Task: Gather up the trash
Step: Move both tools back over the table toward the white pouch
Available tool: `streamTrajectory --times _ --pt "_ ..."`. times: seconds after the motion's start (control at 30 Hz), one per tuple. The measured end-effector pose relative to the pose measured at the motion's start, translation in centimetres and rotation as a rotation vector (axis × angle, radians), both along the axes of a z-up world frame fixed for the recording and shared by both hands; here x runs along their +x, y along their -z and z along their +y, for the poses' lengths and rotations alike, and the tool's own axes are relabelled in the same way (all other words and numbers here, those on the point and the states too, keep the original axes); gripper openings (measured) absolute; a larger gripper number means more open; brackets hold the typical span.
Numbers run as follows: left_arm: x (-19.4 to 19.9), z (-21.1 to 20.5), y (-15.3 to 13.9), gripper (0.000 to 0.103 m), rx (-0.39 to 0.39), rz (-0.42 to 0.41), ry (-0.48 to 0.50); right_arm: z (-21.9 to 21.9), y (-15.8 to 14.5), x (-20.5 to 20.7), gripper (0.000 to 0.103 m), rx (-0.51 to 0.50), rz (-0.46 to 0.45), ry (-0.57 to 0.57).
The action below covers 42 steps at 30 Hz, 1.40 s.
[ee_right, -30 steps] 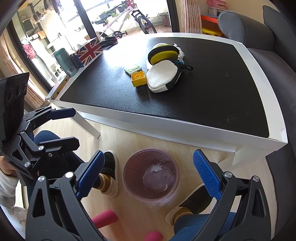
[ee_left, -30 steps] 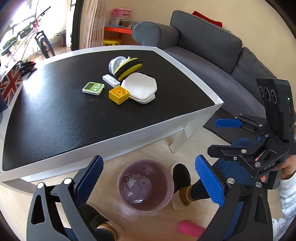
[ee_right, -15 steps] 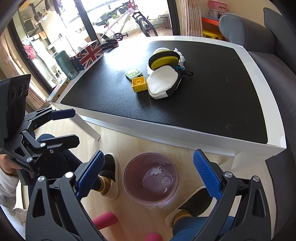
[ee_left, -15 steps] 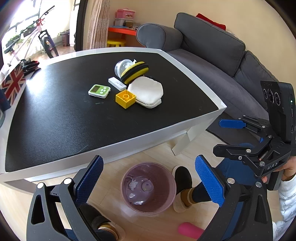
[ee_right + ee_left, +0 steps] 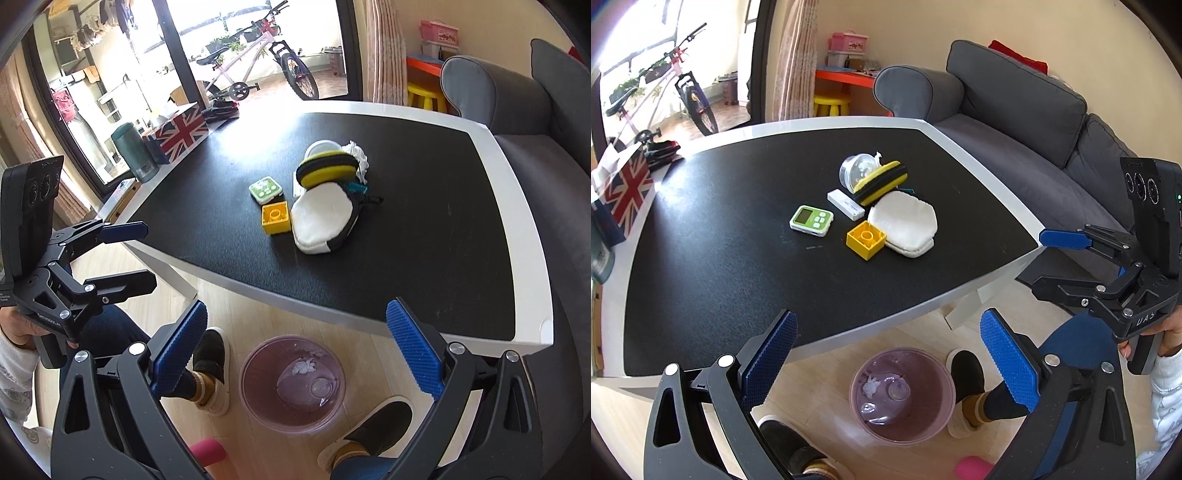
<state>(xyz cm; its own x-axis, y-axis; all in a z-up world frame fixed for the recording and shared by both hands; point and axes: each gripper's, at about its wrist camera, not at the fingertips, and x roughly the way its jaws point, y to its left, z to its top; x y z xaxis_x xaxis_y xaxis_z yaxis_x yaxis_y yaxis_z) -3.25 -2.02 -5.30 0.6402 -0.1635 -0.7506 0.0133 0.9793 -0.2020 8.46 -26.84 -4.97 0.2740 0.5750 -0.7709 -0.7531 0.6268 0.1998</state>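
Tools (image 5: 890,354) (image 5: 295,347) both wide, empty — bin (image 5: 901,395) upright, mouth facing up.

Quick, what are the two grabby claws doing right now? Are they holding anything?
Left gripper: open, holding nothing.
Right gripper: open, holding nothing.
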Motion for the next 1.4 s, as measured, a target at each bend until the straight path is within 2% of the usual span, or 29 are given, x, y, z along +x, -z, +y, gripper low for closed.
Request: streamTrajectory --times 0.33,0.6,1.17,1.2,1.27,1.4 --pt "2.7 1.5 -0.5 0.096 0.017 0.008 0.004 1.7 -0.1 3.5 0.096 -0.003 0.009 0.008" --pt "5.0 2.8 0.3 0.096 0.019 0.035 -0.003 3.3 0.8 6.8 0.096 -0.019 0.039 0.020" --pt "7.9 4.5 2.0 0.096 0.014 0.068 -0.014 6.5 5.1 11.4 0.096 -0.032 0.145 0.010" --pt "8.1 4.6 2.1 0.096 0.013 0.069 -0.014 6.6 5.3 11.6 0.094 -0.030 0.150 0.006" --pt "8.3 4.7 2.4 0.096 0.011 0.071 -0.014 6.9 5.8 11.8 0.080 -0.035 0.163 -0.002" --pt "8.7 4.6 2.7 0.096 0.007 0.075 -0.010 7.3 6.6 12.0 0.066 -0.042 0.188 -0.019"
